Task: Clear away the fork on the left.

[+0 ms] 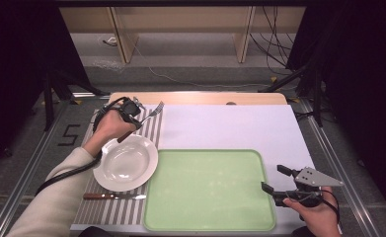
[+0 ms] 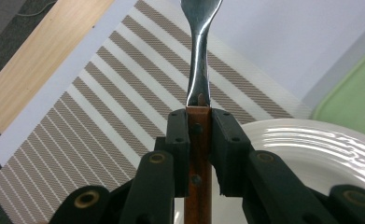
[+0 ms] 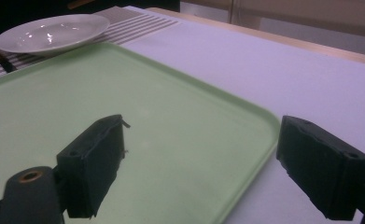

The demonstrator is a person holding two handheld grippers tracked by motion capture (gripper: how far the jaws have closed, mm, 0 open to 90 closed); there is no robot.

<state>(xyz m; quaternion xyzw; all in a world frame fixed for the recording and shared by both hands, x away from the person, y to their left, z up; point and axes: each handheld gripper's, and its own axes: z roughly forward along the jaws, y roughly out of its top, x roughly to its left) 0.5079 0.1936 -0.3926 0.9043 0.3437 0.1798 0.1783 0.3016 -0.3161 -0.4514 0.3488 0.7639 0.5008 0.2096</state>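
Fork: wooden handle clenched in my L fingers, lifted over striped mat beside plate; R fingers released, w/ nothing between, over green tray.

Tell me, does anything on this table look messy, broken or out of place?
Nothing stands out. The white plate sits intact on the striped placemat, the knife lies flat beside it, the green tray is clean, and the left gripper holds the fork straight.

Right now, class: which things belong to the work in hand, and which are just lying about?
In the job:
- fork, clamped by its wooden handle
- left gripper

Lying about:
- white plate
- knife
- green tray
- striped placemat
- right gripper, open over the tray's corner
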